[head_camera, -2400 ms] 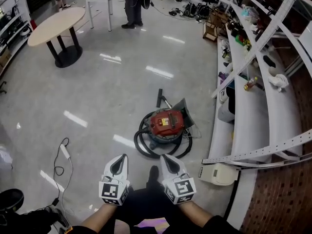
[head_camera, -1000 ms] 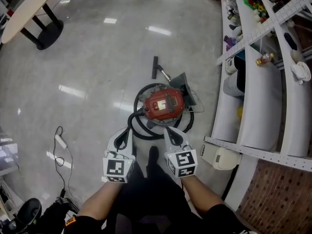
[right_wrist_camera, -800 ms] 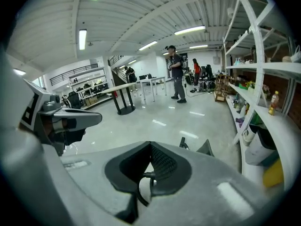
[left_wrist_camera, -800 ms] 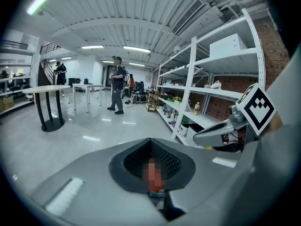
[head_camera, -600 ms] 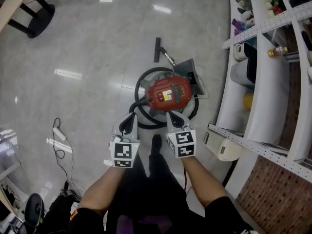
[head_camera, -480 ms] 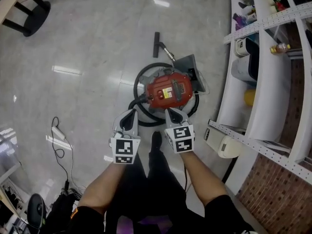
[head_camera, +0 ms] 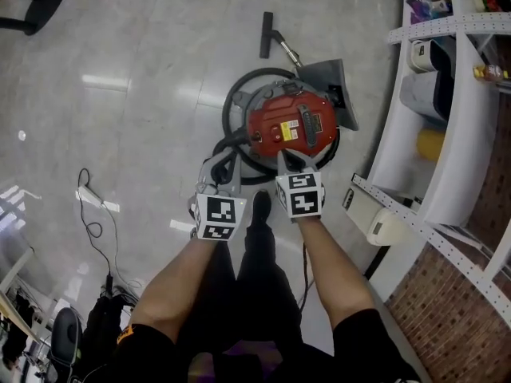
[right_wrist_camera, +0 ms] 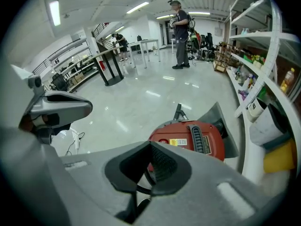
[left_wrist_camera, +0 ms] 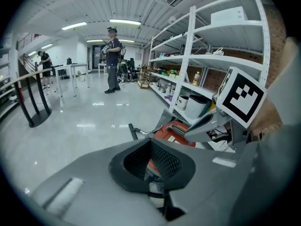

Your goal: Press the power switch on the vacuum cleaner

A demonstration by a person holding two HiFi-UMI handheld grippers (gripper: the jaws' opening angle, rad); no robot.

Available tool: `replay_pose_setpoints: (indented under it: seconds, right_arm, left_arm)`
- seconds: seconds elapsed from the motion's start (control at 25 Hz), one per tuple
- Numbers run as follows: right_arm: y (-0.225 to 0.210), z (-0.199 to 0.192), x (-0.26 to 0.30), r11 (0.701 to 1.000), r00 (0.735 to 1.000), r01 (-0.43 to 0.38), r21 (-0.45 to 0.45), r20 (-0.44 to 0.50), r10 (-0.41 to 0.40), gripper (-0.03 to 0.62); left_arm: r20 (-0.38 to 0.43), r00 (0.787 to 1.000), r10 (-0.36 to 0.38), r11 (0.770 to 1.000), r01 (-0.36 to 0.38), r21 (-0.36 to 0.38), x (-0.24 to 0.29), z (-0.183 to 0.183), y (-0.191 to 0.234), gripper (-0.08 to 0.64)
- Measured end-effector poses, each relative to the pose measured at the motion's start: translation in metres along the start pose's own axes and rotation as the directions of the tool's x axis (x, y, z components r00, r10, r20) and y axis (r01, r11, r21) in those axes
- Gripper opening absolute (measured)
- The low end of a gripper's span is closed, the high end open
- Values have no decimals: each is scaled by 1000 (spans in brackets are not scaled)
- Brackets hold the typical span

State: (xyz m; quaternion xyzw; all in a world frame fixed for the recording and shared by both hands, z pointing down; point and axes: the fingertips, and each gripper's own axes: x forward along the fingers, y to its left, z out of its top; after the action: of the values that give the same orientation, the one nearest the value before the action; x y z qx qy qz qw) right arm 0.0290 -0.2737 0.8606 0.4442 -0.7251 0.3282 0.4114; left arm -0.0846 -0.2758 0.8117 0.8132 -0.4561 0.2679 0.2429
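Workshop-like lab hall, white storage shelving [head_camera: 463, 126], polished floor [head_camera: 120, 38], work tables [right_wrist_camera: 107, 55]

We see a glossy grey floor [head_camera: 136, 46]. On it stands the red vacuum cleaner [head_camera: 289, 124], its black hose [head_camera: 226, 110] looped round it and a grey sheet [head_camera: 334, 82] touching it. A white cable [head_camera: 89, 202] lies well apart, and a beige box [head_camera: 374, 220] sits by the shelving [head_camera: 447, 126].

Right hand-held gripper [right_wrist_camera: 148, 165], jaws together, red vacuum cleaner [right_wrist_camera: 188, 139] on floor [right_wrist_camera: 141, 100] just ahead, shelves [right_wrist_camera: 261, 81] at right
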Motion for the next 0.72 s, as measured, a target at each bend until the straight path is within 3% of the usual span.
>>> replay_pose_setpoints:
  seconds: [0.28, 0.72]
  right_arm:
    - [-14, -14, 42, 1000, 998, 7, 26, -59, -5, -9]
    - [-25, -40, 92, 1000, 982, 2, 10, -191, 0, -9]
  left_arm:
    - [-23, 1000, 3, 999, -4, -50, 36, -21, 5, 15]
    - [-84, 996, -37, 998, 33, -53, 63, -46, 10, 15]
